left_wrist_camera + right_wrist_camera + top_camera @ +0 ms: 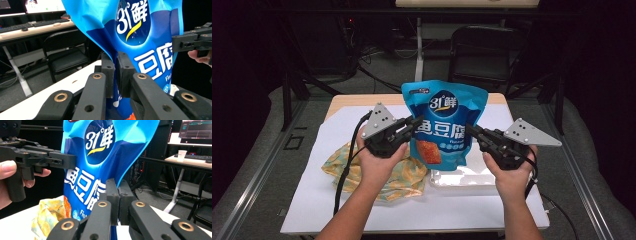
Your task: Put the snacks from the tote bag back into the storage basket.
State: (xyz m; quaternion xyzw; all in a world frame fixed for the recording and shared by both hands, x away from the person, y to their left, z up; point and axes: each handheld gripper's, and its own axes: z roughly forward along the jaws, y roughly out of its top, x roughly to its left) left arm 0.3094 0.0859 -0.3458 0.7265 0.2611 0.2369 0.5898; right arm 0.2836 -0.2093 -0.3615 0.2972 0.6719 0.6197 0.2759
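White-covered table [312, 200] at the bottom of the scene, wooden far edge showing beyond the sheet. Above its middle, well clear of the surface, large blue snack bag [444, 125] held upright, printed front toward the near edge, top seal apparently unopened. Below and to its left, toward the table's near left part, crumpled yellow patterned packet [404, 177] lying flat. Just right of that, under the bag's lower edge, shallow clear tray [462, 180] resting on the sheet, seemingly empty. Left gripper [416, 122] clenched on the bag's left edge, pads pinching the film; same pinch seen close in the left gripper view [116, 72]. Right gripper [472, 131] clamped likewise on the bag's right edge [117, 195]. Judged progress: bag picked up and steadied between both sides; opening it, or setting it down, not yet done.
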